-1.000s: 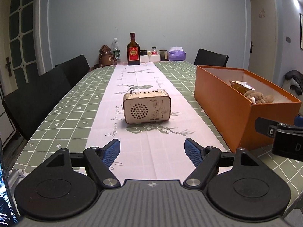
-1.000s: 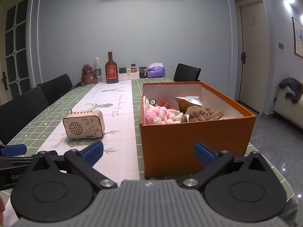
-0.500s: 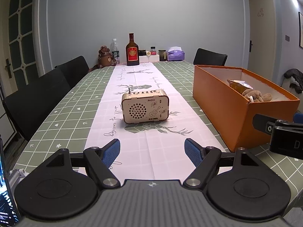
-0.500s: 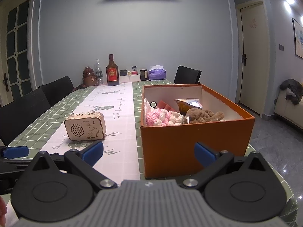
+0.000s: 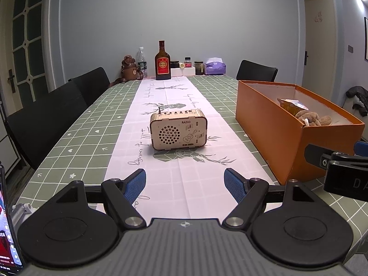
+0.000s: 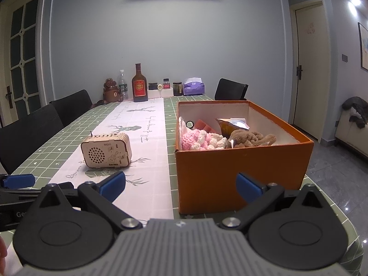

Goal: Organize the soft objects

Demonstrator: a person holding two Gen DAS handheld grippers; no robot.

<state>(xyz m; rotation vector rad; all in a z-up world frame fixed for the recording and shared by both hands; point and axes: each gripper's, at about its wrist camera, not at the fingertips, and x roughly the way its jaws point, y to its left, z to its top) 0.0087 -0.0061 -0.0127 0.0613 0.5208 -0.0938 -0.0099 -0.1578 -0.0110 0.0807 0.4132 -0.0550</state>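
An orange box (image 6: pixel 241 174) stands on the table's right side, also in the left wrist view (image 5: pixel 271 135). Inside lie a pink and white knitted item (image 6: pixel 202 140), a brown plush toy (image 6: pixel 250 138) (image 5: pixel 310 118), a shiny packet (image 6: pixel 232 125) and a red flat item (image 6: pixel 204 125). My right gripper (image 6: pixel 180 185) is open and empty just in front of the box's near wall. My left gripper (image 5: pixel 185 185) is open and empty over the white runner, short of a wooden radio (image 5: pixel 178 132).
The wooden radio (image 6: pixel 107 150) sits on the runner left of the box. At the table's far end stand a dark bottle (image 5: pixel 162 62), a water bottle (image 5: pixel 142 63), a bear flask (image 5: pixel 129 70), jars and a tissue pack (image 5: pixel 215 67). Black chairs (image 5: pixel 46 119) line the left side.
Both grippers have drawn back a little toward the table's near end, so the radio and box look slightly farther. Both stay open and empty.
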